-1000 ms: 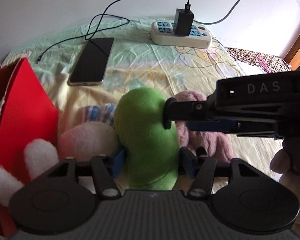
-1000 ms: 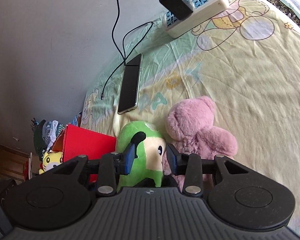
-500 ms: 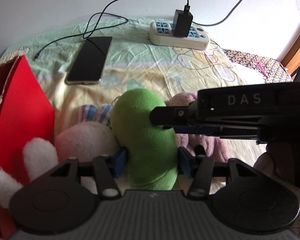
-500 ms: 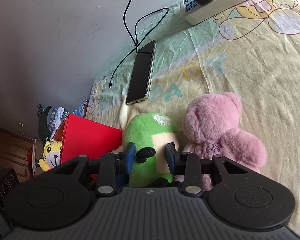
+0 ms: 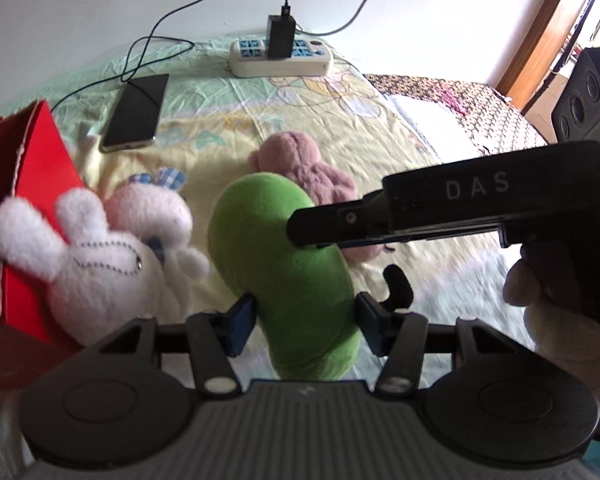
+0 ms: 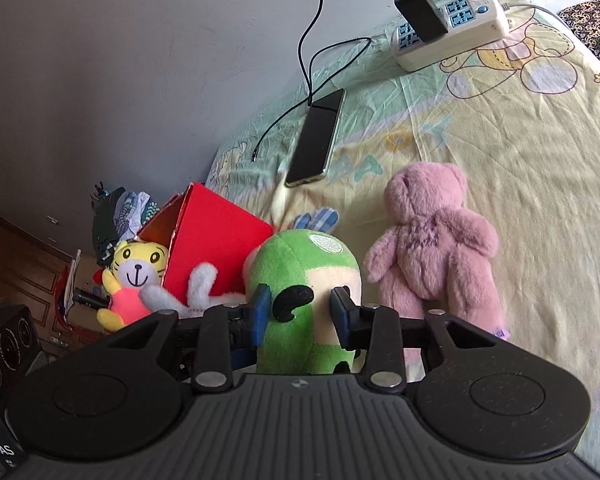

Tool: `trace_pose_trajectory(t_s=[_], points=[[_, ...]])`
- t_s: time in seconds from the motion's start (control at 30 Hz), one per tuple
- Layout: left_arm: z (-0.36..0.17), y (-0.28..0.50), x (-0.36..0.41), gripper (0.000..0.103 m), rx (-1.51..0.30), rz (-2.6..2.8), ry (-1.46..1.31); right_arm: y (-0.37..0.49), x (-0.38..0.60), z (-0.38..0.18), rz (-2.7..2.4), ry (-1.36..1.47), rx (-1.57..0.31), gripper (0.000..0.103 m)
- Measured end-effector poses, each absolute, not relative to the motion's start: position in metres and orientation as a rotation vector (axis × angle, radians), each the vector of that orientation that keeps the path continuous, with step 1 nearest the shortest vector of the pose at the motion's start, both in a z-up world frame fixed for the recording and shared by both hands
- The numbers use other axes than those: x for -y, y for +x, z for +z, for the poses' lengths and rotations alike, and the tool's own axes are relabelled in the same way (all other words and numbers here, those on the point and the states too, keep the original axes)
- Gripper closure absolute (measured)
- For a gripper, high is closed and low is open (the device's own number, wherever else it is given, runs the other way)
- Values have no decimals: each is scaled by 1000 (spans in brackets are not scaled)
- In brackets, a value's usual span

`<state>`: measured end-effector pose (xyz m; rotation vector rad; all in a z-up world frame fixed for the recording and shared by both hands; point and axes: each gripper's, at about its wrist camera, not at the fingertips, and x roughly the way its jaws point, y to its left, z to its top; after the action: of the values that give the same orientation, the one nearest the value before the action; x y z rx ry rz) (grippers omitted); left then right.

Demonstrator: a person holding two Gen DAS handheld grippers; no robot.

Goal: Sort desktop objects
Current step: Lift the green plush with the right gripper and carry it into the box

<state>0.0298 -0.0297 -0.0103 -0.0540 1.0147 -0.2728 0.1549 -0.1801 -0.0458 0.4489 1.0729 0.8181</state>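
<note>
Left wrist view: the left tool (image 5: 304, 314) pinches the green plush (image 5: 280, 264) at its lower body, lifted clear of the bed sheet (image 5: 400, 128). The right tool (image 6: 298, 310) clamps the same plush at its head. Beside it lie a white rabbit plush (image 5: 96, 256) and a red box (image 5: 40, 176); farther off a pink bear (image 6: 436, 240), a phone (image 5: 138, 112) and a power strip (image 5: 284, 58).

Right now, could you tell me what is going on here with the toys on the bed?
A person is gripping the green plush toy with both handheld grippers: the left gripper around its body, the right gripper at its face. The red box stands close by, a pink bear lies on the sheet.
</note>
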Motion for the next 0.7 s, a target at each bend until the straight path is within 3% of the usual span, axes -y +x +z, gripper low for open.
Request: trace_pose_trajectory(t_s=[0.3,0.7], points=[[-40,-11,28,46,-1107,-281,-37,93,189,-72,797,375,-1182,66],[-18,-15,11,37,-1010,-204,-37,83,204,-75,741,495,-1138,65]])
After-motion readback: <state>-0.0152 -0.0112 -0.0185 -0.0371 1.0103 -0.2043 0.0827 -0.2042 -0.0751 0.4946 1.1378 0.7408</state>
